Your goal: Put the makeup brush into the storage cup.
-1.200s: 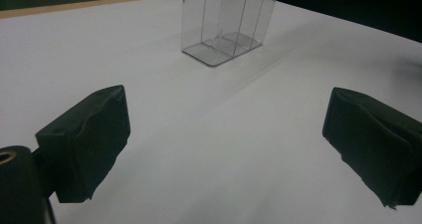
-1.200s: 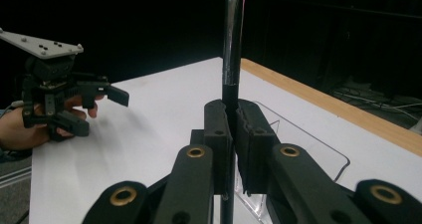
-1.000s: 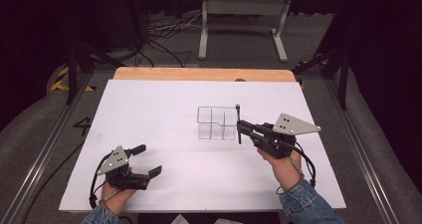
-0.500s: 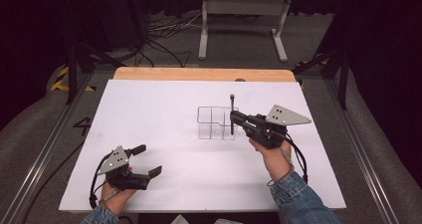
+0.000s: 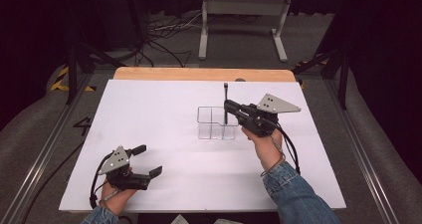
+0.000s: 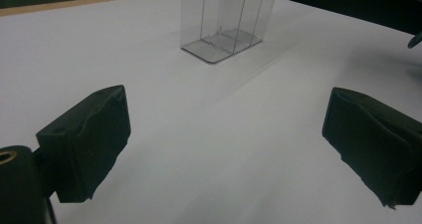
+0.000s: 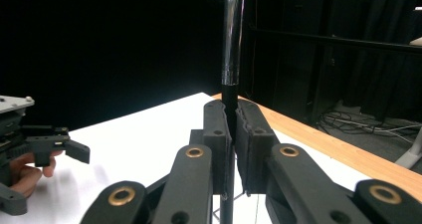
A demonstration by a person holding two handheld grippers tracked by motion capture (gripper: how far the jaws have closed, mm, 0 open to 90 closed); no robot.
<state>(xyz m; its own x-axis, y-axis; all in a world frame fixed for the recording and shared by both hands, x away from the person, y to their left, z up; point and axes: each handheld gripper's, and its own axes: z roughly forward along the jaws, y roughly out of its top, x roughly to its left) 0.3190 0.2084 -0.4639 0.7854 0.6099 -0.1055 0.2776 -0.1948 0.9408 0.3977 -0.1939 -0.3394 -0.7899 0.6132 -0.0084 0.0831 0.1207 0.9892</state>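
Observation:
A slim black pen (image 5: 225, 95) with a shiny upper barrel (image 7: 232, 45) stands upright, my right gripper (image 5: 227, 106) shut on its lower half. It hangs at the right part of a clear divided holder (image 5: 211, 124) in the middle of the white table. Whether its tip is inside a compartment I cannot tell. In the right gripper view the two pads (image 7: 233, 129) press on the pen from both sides. My left gripper (image 5: 149, 160) rests near the table's front left, open with nothing between its jaws (image 6: 224, 139). It faces the clear holder (image 6: 226, 20).
A white sheet (image 5: 164, 109) covers the table, with a wooden strip (image 5: 199, 73) along the far edge. Beyond it a metal stand (image 5: 244, 15) and cables (image 5: 159, 35) lie on the dark floor. The left hand's gripper (image 7: 59, 144) shows at the left of the right gripper view.
My right gripper has carried the upright pen leftward and away from me, from beside the holder's right side to over its right part. The left gripper has stayed put.

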